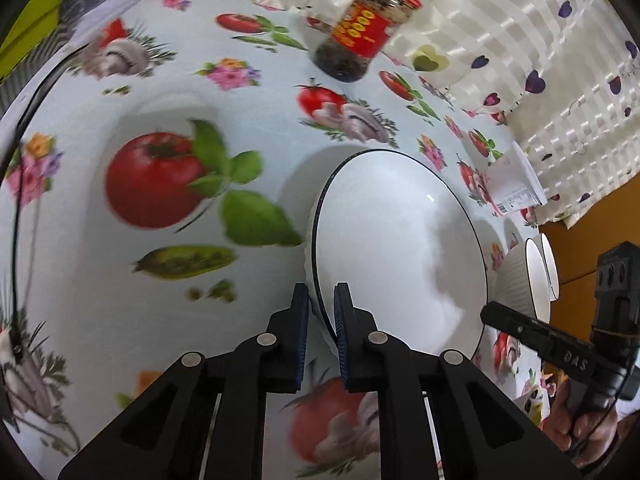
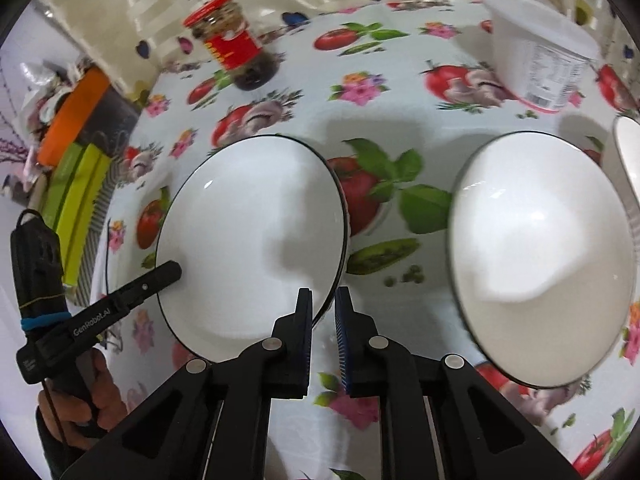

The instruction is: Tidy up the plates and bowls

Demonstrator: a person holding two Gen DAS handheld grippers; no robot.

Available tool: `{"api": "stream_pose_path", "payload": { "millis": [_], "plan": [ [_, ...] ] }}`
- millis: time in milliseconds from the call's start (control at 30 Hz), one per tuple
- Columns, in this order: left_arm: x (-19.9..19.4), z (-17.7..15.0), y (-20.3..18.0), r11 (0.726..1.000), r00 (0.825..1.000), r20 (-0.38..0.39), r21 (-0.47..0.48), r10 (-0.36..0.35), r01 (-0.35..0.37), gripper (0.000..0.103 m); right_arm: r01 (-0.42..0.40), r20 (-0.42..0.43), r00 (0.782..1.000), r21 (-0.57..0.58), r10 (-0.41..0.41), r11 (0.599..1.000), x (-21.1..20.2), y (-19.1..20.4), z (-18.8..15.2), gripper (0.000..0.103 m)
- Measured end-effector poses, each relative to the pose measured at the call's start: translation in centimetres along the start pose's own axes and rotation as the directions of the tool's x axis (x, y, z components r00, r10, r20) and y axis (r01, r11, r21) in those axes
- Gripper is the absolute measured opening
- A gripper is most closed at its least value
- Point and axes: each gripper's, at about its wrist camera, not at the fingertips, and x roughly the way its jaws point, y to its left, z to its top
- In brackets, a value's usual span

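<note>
A white bowl (image 1: pixel 400 248) with a thin black rim rests on the tablecloth printed with tomatoes and flowers. My left gripper (image 1: pixel 320 292) is shut on its left rim, one pad inside and one outside. My right gripper (image 2: pixel 322 294) is shut on the right rim of the same bowl (image 2: pixel 248 232). Each wrist view shows the other gripper at the bowl's opposite edge: the right gripper (image 1: pixel 486 314) and the left gripper (image 2: pixel 174 270), each held by a hand. A second white bowl (image 2: pixel 540 256) sits to the right, and a ribbed white bowl (image 2: pixel 624 152) shows beyond it.
A glass jar (image 2: pixel 232 44) with a red lid and label stands at the back of the table. A white plastic tub (image 2: pixel 540 52) stands at the back right. Green and orange boxes (image 2: pixel 76 184) lie at the table's left edge. A heart-patterned curtain (image 1: pixel 520 40) hangs behind.
</note>
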Motion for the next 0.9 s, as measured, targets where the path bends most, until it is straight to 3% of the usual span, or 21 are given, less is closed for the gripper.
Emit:
{"api": "stream_pose_path", "payload": {
  "millis": [367, 900],
  "plan": [
    [-0.2, -0.6, 0.4, 1.000, 1.000, 0.012, -0.024, -0.004, 0.004, 0.014, -0.031, -0.010, 0.999, -0.016, 0.031, 0.999, 1.7, -0.1, 1.0, 0.013],
    [-0.2, -0.5, 0.3, 1.000, 1.000, 0.011, -0.019, 0.000, 0.000, 0.014, -0.015, -0.012, 1.000, -0.058, 0.014, 0.998, 2.8, 0.2, 2.1, 0.011]
  ]
}}
